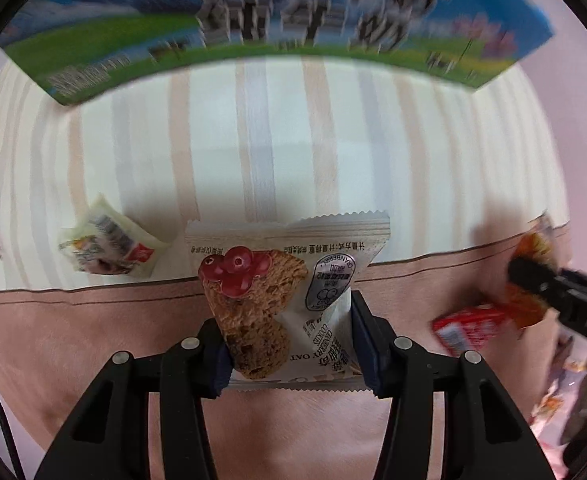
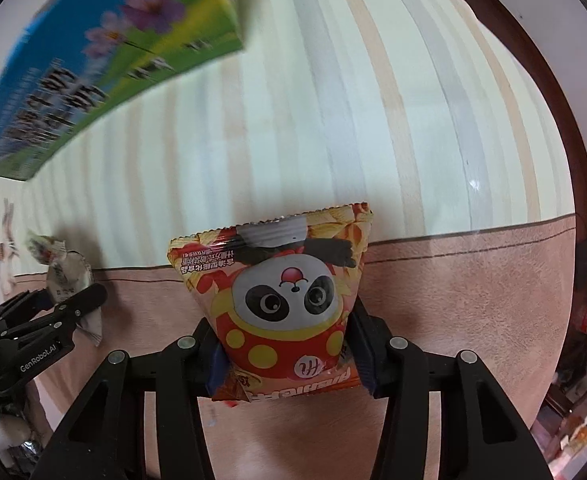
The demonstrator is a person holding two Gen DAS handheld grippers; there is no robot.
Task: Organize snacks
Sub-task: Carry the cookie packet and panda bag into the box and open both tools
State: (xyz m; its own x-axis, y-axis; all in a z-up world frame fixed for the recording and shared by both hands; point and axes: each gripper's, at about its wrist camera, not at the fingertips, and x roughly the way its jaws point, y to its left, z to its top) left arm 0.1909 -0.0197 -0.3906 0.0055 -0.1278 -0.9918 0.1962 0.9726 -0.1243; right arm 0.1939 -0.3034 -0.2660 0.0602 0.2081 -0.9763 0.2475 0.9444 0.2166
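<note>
- Left gripper (image 1: 289,344) clamps a cranberry cookie packet (image 1: 281,304), lower centre of frame.
- Right gripper (image 2: 289,344) clamps a panda snack bag (image 2: 277,300), lower centre; blue-green carton (image 2: 93,80) upper left.

Cranberry cookie pkt (image 1: 277,304) clamped in left gripper (image 1: 289,354); panda snack bag (image 2: 281,300) in right gripper (image 2: 287,354).

We find the blue-green carton (image 1: 277,20) at twelve o'clock cut by the frame's top edge, its lettering blurred beyond reading. At three o'clock the red packet (image 1: 467,326) is smeared and partly behind the right gripper (image 1: 527,276). The cookie packet (image 1: 289,308) has both side edges hidden by pads.
</note>
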